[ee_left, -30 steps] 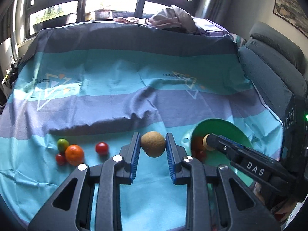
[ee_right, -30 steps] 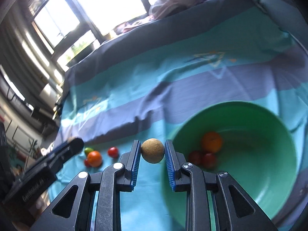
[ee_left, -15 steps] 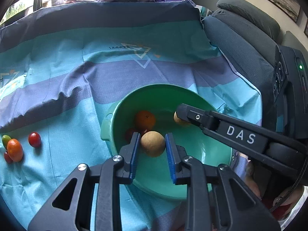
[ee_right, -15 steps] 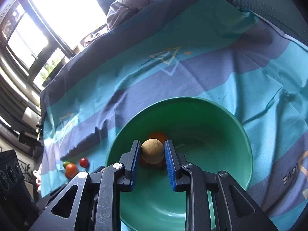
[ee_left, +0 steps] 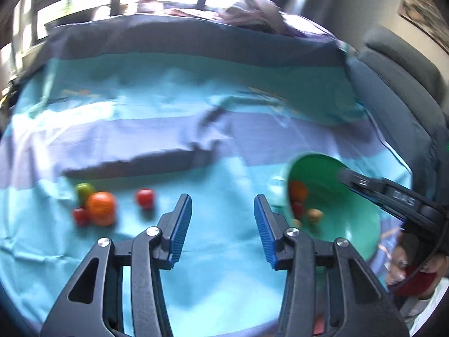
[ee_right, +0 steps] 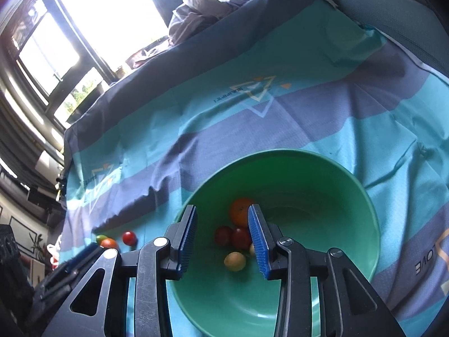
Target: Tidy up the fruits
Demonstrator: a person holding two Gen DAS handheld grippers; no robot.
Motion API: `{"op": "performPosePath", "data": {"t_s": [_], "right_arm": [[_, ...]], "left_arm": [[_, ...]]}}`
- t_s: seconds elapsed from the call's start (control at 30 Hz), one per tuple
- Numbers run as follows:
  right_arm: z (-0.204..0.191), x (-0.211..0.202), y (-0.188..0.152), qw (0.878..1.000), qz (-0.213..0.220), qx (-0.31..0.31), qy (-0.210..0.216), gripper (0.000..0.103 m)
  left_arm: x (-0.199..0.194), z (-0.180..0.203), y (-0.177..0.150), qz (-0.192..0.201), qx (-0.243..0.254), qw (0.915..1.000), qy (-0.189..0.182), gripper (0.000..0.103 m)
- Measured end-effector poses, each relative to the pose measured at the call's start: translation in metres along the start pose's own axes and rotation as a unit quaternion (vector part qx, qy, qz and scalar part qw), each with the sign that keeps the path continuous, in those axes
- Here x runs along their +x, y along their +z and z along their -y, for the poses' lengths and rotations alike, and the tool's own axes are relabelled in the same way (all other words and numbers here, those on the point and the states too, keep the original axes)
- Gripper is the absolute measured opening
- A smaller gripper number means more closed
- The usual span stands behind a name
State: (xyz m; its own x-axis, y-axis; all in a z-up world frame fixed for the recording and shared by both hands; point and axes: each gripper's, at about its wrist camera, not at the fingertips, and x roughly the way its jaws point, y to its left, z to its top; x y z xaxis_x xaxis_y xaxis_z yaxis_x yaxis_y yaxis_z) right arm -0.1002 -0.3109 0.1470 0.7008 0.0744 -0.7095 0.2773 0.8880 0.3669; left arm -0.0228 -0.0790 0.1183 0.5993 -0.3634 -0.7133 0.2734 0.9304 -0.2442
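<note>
A green bowl sits on the striped cloth and holds an orange, two red fruits and two tan round fruits. My right gripper is open and empty just above the bowl. My left gripper is open and empty over the cloth, left of the bowl. On the cloth to its left lie an orange, a green fruit and two red fruits. The right gripper also shows in the left wrist view.
The blue, teal and purple striped cloth covers the table. A grey sofa stands to the right. Crumpled clothes lie at the far edge under the windows.
Both grippers have opened and let go of their tan fruits, which now lie in the bowl. My left gripper has swung back left, away from the bowl.
</note>
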Motion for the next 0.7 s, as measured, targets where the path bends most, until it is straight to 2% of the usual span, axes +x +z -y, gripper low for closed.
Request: {"op": "performPosePath", "data": {"t_s": [0.17,0.33,0.47,0.6,0.7], "right_arm": [[-0.025,0.003,-0.003,0.999,0.008,-0.021,0.034,0.039],[-0.056,0.015,-0.011,0.998,0.0,-0.053,0.043,0.039],[-0.077,0.026,-0.018,0.996,-0.013,-0.071,0.058,0.039],[-0.095,0.034,-0.026,0.993,-0.028,-0.094,0.064,0.039],[-0.107,0.042,-0.031,0.991,-0.043,-0.102,0.07,0.039]], "left_arm": [[-0.015,-0.066,-0.013,0.029,-0.069,0.9952,0.063,0.045],[-0.009,-0.112,-0.019,0.012,-0.129,0.9858,0.106,0.045],[-0.014,-0.131,-0.02,0.017,-0.156,0.9821,0.104,0.045],[-0.013,-0.136,-0.021,0.016,-0.156,0.9805,0.119,0.045],[-0.011,-0.141,-0.021,0.016,-0.165,0.9798,0.112,0.045]]}}
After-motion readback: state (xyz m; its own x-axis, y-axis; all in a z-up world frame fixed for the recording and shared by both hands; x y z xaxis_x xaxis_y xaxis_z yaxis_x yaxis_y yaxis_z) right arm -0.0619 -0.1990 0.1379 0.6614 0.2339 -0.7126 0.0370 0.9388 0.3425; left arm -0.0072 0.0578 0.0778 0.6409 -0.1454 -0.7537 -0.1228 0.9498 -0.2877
